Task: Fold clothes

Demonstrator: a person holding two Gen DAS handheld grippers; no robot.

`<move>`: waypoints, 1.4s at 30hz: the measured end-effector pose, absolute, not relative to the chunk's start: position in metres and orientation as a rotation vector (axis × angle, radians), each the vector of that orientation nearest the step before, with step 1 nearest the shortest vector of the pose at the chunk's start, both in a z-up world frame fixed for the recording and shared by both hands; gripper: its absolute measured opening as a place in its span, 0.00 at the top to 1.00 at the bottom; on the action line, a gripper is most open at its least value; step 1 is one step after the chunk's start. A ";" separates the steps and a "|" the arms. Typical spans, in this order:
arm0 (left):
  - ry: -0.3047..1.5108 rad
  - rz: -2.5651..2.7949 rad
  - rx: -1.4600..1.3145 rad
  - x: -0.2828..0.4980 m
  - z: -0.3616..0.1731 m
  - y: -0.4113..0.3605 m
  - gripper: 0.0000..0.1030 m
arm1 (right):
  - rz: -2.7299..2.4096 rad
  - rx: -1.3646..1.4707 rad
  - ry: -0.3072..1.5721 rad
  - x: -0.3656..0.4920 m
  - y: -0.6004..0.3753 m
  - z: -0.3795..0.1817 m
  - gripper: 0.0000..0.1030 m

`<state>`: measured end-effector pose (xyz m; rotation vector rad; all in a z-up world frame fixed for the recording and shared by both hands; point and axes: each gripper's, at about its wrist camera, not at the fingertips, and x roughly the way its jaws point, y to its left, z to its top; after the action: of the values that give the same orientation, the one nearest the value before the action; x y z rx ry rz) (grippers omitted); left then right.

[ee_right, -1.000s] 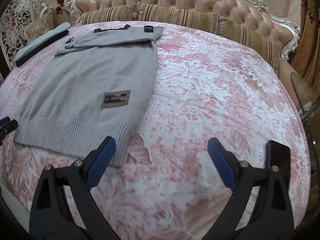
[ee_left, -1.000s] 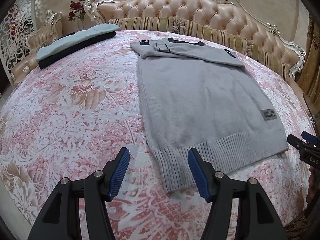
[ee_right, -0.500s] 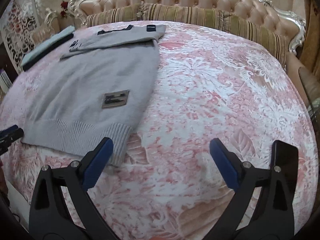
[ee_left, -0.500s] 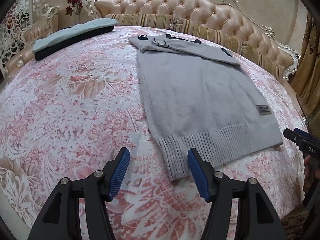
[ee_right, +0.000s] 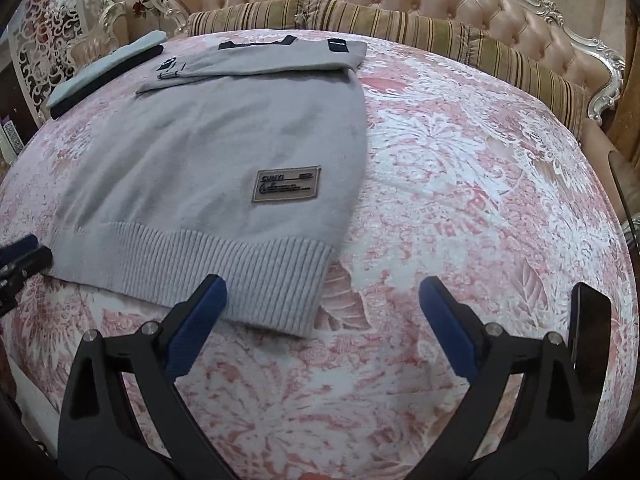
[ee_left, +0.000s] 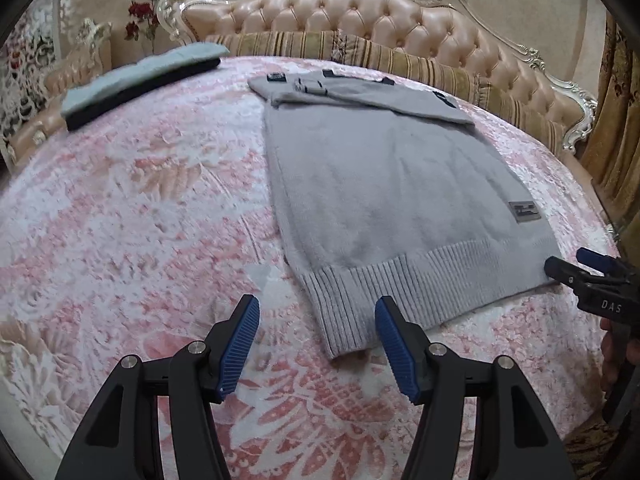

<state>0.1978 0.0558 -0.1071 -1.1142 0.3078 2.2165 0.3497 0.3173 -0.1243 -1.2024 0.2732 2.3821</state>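
**Both grippers spread at the sweater's hem**

We see a grey sweater (ee_left: 392, 184) lying flat on the bed (ee_left: 132, 208), its ribbed hem (ee_right: 208, 264) toward us and its sleeves folded across the top near the striped pillows (ee_right: 400, 28). A patch (ee_right: 286, 184) sits on the body, close to the sweater's right edge.

Our left gripper (ee_left: 316, 340) is spread, nothing between its pads. It hovers over the near left corner of the hem; whether the corner lies under it or just ahead we cannot tell. Our right gripper (ee_right: 324, 320) is spread wider, also with nothing in it. In its own view the left finger (ee_right: 196, 320) overlaps the hem near the right corner, while the right finger (ee_right: 448, 324) stands over bare cover. Whether either touches the cloth we cannot tell. From the left view, the right gripper's tip shows at the hem's far corner.

To the left of the sweater the cover is open, apart from a folded stack (ee_left: 136, 80) of pale blue and dark clothes at the far left edge, well apart from the sweater. To the right the cover is open out to the bed's edge. The headboard (ee_left: 360, 16) closes the far side.
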 end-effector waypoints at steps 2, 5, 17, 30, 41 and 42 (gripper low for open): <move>0.336 2.234 -1.105 0.199 -0.104 0.058 0.41 | 2.377 -1.212 0.277 0.349 0.318 -0.126 0.06; 0.363 2.251 -1.112 0.198 -0.102 0.060 0.41 | 2.369 -1.220 0.266 0.348 0.318 -0.128 0.06; 0.415 2.282 -1.128 0.198 -0.105 0.061 0.41 | 2.361 -1.223 0.243 0.346 0.316 -0.128 0.06; 0.359 2.116 -1.053 0.205 -0.111 0.034 0.62 | 2.492 -1.164 0.393 0.378 0.329 -0.114 0.05; 0.354 2.013 -0.989 0.212 -0.108 0.049 0.91 | 2.478 -1.154 0.430 0.391 0.340 -0.116 0.05; 0.336 2.001 -0.986 0.211 -0.104 0.047 0.91 | 2.483 -1.154 0.435 0.392 0.339 -0.116 0.05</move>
<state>0.2112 0.0473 -0.1037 -0.9861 0.3365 2.0011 0.3919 0.3393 -0.1161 -1.1537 0.4349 2.4835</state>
